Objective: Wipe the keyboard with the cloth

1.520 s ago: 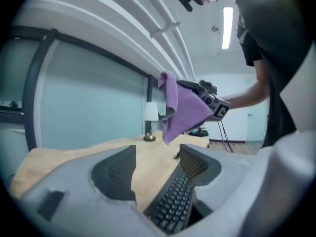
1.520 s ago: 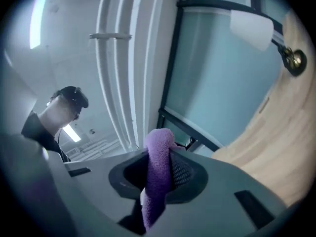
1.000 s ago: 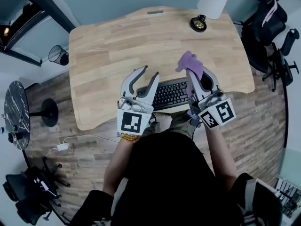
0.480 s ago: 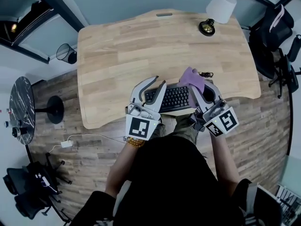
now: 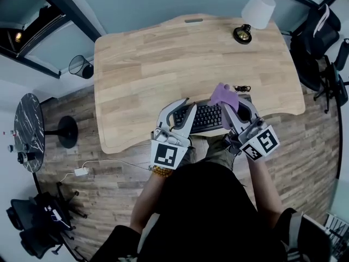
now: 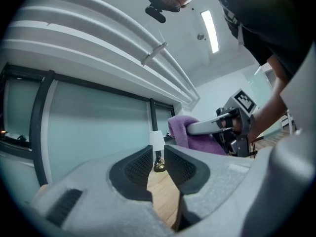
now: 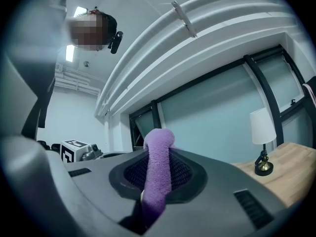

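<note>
Keyboard [image 5: 206, 118]: one; cloth [image 5: 224, 95]: one, in right tongs [image 5: 234, 107], perhaps touching it.

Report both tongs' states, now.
Left tongs: just been closing, narrow gap left, nothing between.
Right tongs: closed on the purple cloth.
</note>
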Demonstrator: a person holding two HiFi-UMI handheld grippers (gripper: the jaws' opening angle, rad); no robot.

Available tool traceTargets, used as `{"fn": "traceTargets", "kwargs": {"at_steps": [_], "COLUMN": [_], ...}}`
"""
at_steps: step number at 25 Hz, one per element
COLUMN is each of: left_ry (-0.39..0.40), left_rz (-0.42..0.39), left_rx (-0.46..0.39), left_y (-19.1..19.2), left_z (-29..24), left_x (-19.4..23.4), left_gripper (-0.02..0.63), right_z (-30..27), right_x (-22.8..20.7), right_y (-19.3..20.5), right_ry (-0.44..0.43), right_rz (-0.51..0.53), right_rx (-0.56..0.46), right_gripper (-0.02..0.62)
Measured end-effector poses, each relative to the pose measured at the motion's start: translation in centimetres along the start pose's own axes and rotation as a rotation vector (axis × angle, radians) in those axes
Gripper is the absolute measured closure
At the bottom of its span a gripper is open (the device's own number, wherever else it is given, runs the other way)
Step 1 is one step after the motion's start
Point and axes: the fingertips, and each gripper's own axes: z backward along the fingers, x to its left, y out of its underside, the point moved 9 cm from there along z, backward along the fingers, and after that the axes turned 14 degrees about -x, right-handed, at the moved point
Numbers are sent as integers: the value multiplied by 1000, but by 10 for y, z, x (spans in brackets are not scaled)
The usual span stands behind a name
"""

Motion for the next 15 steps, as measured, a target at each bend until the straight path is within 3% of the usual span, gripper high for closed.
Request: {"fn": "traceTargets", "kwargs": {"at_steps": [4,15], "left_ry": [23,65], "left_rz": [6,129], "left_rx": [48,70], "left_y": [2,11], "left_z": [6,19], "left_x": [-10,-31], "left_gripper": [525,526], "right_z": [10,39], "right_x": [4,34], "right_y": [-4,-12], "right_ry": [-8,8], "right_rz": [-62,-75], "right_rx": [-32,14], "right_gripper": [548,548]}}
